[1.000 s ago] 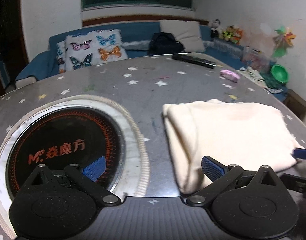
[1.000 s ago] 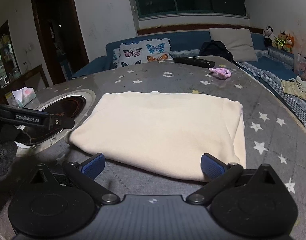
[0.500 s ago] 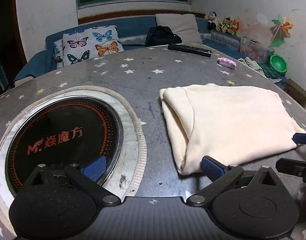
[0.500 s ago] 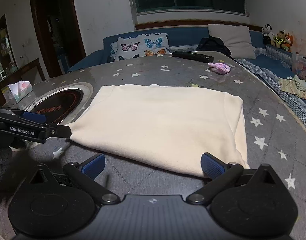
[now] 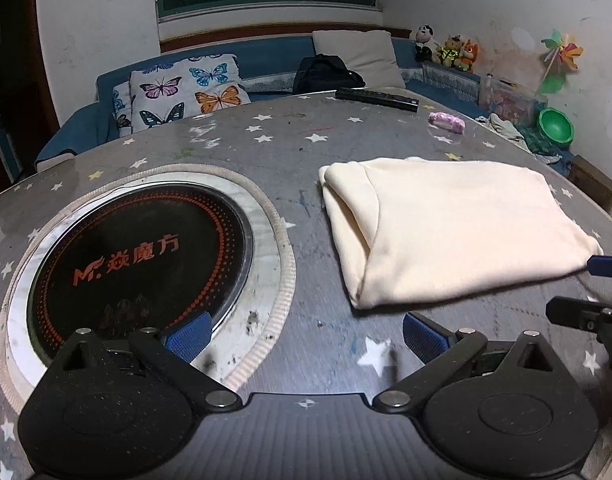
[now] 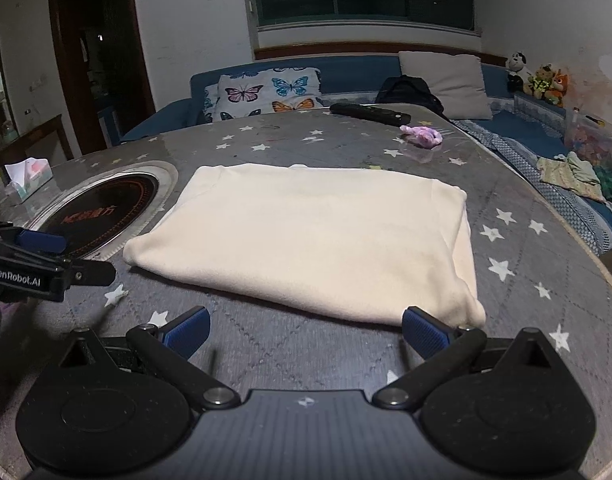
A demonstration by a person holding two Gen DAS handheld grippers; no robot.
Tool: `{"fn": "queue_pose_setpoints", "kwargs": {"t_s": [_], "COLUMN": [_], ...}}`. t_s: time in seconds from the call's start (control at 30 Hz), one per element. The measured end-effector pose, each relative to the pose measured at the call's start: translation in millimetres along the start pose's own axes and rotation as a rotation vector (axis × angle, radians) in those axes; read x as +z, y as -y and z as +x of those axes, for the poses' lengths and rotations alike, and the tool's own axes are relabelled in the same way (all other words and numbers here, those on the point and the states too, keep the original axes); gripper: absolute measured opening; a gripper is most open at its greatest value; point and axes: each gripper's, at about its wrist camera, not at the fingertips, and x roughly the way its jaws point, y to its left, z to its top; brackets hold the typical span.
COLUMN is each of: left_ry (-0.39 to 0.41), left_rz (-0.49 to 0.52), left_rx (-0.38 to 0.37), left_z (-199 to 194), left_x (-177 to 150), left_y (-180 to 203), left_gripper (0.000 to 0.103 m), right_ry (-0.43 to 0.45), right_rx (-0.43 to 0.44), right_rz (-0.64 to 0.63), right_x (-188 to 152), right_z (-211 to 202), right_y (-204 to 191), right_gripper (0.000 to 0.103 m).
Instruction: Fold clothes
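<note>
A: L gripper (image 5: 306, 334) — state of fingers (image 5: 188, 334)?
B: Spread wide, nothing held. They're seen low over the tabletop (image 5: 290, 152), one pad over the rim of the round cooktop (image 5: 142, 256), the other just short of the garment's near-left corner.

A: R gripper (image 6: 306, 330)?
B: Also released, fingers (image 6: 425, 330) splayed apart, nothing gripped. Right pad is seen at the garment's near-right corner; contact can't be told. Left pad is over bare tabletop.

A: Garment?
B: Cream folded garment (image 6: 313, 236) is laid flat on the star-print tabletop, beside the cooktop, fwd of both grippers. Layered fold edges are seen on its left end in the L view (image 5: 445, 232).

A: Beyond that?
B: A black remote (image 6: 369, 114) and a small pink item (image 6: 421, 136) are seen near the far edge, well apart from the garment. A tissue box (image 6: 28, 178) is seen far left. Behind, a blue sofa (image 5: 274, 54) w/ a butterfly pillow (image 5: 186, 92).
</note>
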Motion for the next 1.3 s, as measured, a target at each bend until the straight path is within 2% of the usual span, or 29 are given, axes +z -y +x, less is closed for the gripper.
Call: {"fn": "queue_pose_setpoints", "kwargs": {"t_s": [0.5, 1.3], "left_ry": [0.005, 0.014], "left_rz": [0.057, 0.076], "left_rx": [0.006, 0.004], "left_z": [-16.8, -35.4], "left_x": [-22.0, -43.6], "left_y": [12.6, 16.4], "left_gripper": [0.103, 0.103], "right_ry": [-0.016, -0.024], "right_rx": [-0.068, -0.095], "right_rz": [0.022, 0.042], "right_x": [-13.9, -26.4], "right_z": [-13.5, -28.3], "right_y": [-8.3, -26.5], "right_gripper": [0.103, 0.103]}}
